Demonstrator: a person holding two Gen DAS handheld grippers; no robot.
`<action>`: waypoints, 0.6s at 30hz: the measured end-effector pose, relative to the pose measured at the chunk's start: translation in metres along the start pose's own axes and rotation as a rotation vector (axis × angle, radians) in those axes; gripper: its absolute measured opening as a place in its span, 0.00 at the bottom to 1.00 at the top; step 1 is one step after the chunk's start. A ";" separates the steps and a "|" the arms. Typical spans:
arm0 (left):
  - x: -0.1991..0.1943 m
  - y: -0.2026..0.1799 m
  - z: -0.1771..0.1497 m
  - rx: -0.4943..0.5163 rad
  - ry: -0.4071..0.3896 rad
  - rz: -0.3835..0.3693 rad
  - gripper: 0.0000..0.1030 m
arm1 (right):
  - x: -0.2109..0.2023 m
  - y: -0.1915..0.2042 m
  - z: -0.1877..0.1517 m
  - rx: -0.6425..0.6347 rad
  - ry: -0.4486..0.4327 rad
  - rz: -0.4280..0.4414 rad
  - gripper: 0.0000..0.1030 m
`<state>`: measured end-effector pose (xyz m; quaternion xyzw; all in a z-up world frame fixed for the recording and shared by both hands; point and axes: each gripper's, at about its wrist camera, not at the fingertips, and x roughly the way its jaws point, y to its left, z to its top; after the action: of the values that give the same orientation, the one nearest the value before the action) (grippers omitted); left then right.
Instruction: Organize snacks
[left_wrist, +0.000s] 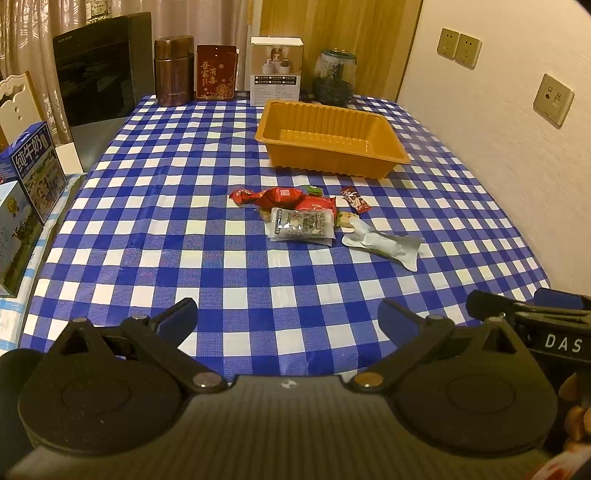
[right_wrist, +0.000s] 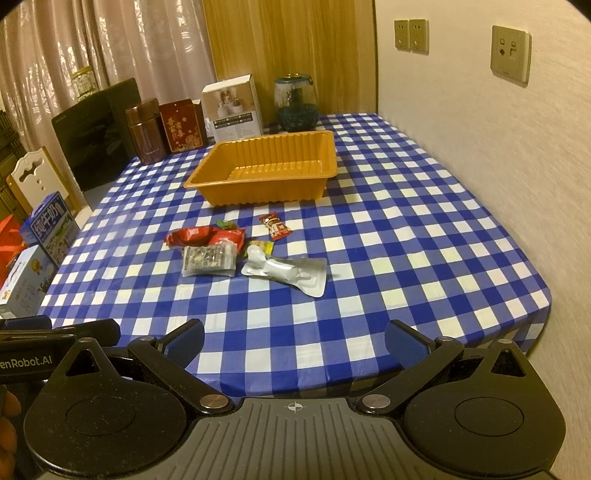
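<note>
An empty orange plastic tray (left_wrist: 391, 146) (right_wrist: 317, 181) stands past mid-table on the blue checked cloth. In front of it lies a pile of snacks: a red wrapped snack (left_wrist: 275, 196) (right_wrist: 192, 235), a clear packet of dark mixed bits (left_wrist: 301, 225) (right_wrist: 208, 261), a silver pouch (left_wrist: 386, 245) (right_wrist: 291, 273), a small brown-red bar (left_wrist: 354, 199) (right_wrist: 275, 226) and a green candy (left_wrist: 313, 190) (right_wrist: 224, 223). My left gripper (left_wrist: 288, 319) and right gripper (right_wrist: 293, 341) hover open over the near edge, well short of the pile, nothing between their fingers.
Along the back stand a brown canister (left_wrist: 174, 70), a red tin (left_wrist: 216, 72), a white box (left_wrist: 276, 70) and a dark glass jar (left_wrist: 334, 75). Milk cartons (left_wrist: 35, 170) sit off the left edge. A wall with sockets (left_wrist: 553, 99) runs close on the right.
</note>
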<state>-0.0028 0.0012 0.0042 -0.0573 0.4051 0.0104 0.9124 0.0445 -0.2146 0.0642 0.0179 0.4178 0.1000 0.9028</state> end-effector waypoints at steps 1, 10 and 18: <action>0.000 0.000 0.000 0.000 0.000 0.000 1.00 | 0.000 0.000 0.000 0.000 0.000 0.000 1.00; 0.000 0.000 -0.001 -0.001 0.000 -0.001 1.00 | 0.000 0.000 0.001 -0.001 -0.001 -0.001 1.00; 0.000 0.000 -0.001 0.000 0.000 0.000 1.00 | -0.001 0.000 0.001 -0.002 -0.003 -0.002 1.00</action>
<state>-0.0032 0.0009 0.0035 -0.0571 0.4050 0.0104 0.9125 0.0447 -0.2144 0.0658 0.0166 0.4165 0.0994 0.9035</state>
